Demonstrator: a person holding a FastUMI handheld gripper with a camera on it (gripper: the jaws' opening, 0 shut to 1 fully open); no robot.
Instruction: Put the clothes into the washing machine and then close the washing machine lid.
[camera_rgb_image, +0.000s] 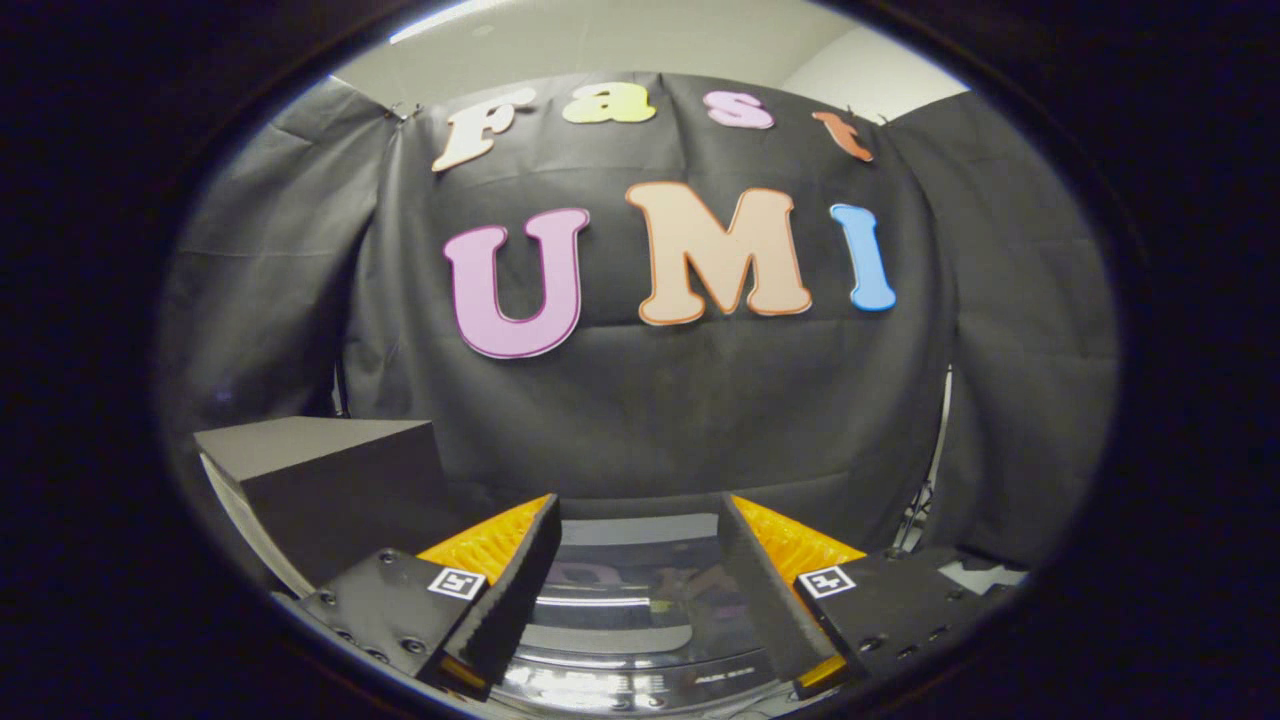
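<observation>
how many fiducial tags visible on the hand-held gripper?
2. One tag sits on the left finger mount, the other tag on the right; the open hand-held gripper hangs above the washing machine's glossy lid.

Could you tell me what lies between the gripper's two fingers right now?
In the gripper view, the open gripper holds nothing; between its fingers shows the washing machine's glossy lid, lying below them.

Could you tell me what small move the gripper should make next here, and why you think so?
Probably tip the gripper downward to look for the clothes. Its fingers stand open with nothing between them, held level above the glossy washing machine lid, facing the booth wall. A dark box sits ahead to the left. No clothes can be made out here, so nothing can be grasped yet.
</observation>
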